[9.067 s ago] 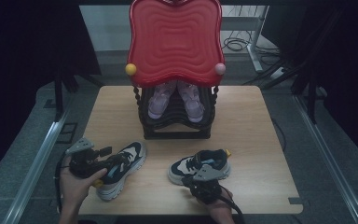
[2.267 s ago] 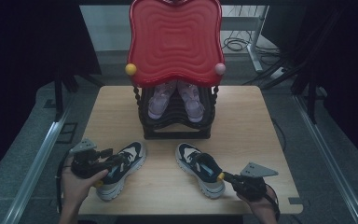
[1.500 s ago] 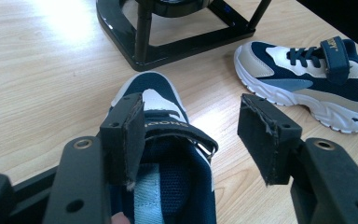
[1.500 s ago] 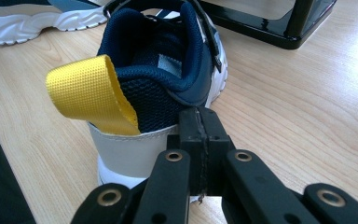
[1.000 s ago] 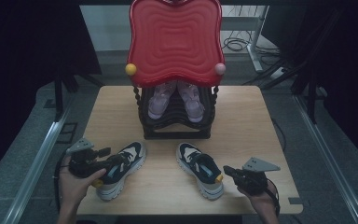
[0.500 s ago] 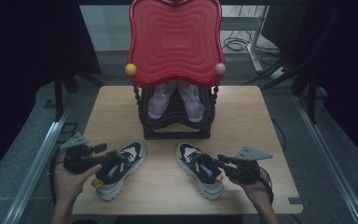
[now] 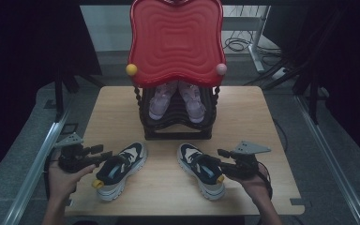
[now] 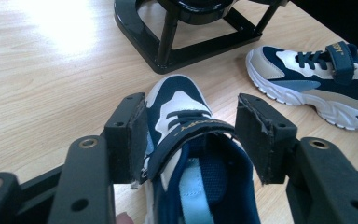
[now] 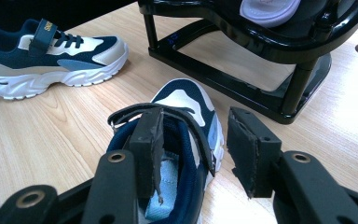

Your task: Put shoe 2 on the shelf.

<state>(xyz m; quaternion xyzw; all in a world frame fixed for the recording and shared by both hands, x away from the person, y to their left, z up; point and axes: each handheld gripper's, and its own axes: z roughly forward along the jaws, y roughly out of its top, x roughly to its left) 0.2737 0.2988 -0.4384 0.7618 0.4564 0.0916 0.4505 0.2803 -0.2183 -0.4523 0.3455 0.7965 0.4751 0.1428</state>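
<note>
Straddling the left navy-and-white strapped sneaker (image 8: 186, 154) at seven o'clock on the table, the left gripper (image 8: 189, 135) stands released, closing slightly; right gripper (image 9: 193, 149), just opening, has one pad inside the right navy sneaker (image 9: 182, 116); high view adds a red-topped black rack (image 7: 176, 47) at twelve

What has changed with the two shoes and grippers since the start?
The right shoe was turned from lying crosswise to toe toward the rack. The right gripper swung out to the right, came back, and its jaws have just been opening astride the shoe's collar. The left shoe, left gripper and rack stayed put.
</note>
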